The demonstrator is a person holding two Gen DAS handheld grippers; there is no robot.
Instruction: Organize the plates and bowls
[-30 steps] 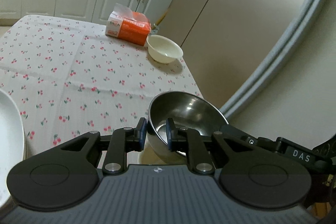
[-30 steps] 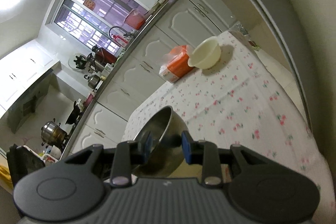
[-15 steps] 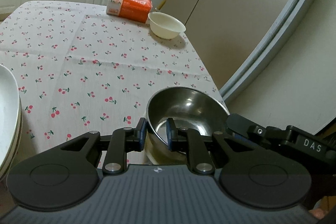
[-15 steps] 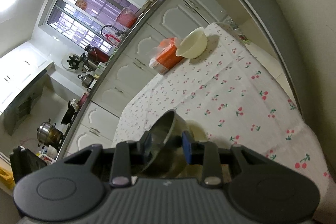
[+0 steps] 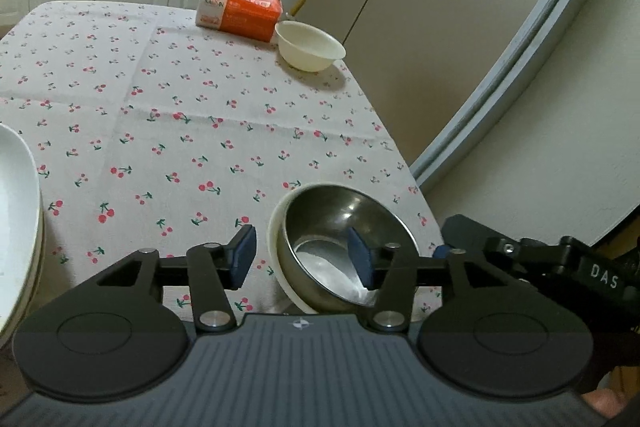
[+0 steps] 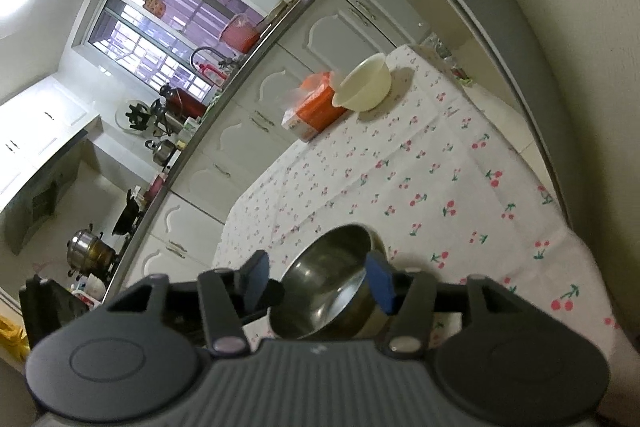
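A steel bowl (image 5: 340,227) rests tilted inside a white bowl (image 5: 275,259) at the near right corner of the cherry-print table (image 5: 160,115). My left gripper (image 5: 302,259) straddles the steel bowl's near rim. Its jaws are opening, one pad is inside the bowl, and neither pad presses on it. In the right wrist view the steel bowl (image 6: 328,279) sits between the pads of my right gripper (image 6: 318,281). Those jaws are also opening, clear of the rim. The right gripper's black body (image 5: 560,267) reaches in from the right. A cream bowl (image 5: 311,47) (image 6: 364,83) stands at the far right.
An orange tissue box (image 5: 240,9) (image 6: 316,107) lies beside the cream bowl. Stacked white plates (image 5: 16,219) sit at the left edge of the left wrist view. The table's right edge (image 5: 400,155) runs close to a wall and door frame. Kitchen cabinets stand beyond the table.
Both grippers were shut on the steel bowl's rim and have now spread apart, letting it go. The bowl has settled lower into the white bowl.
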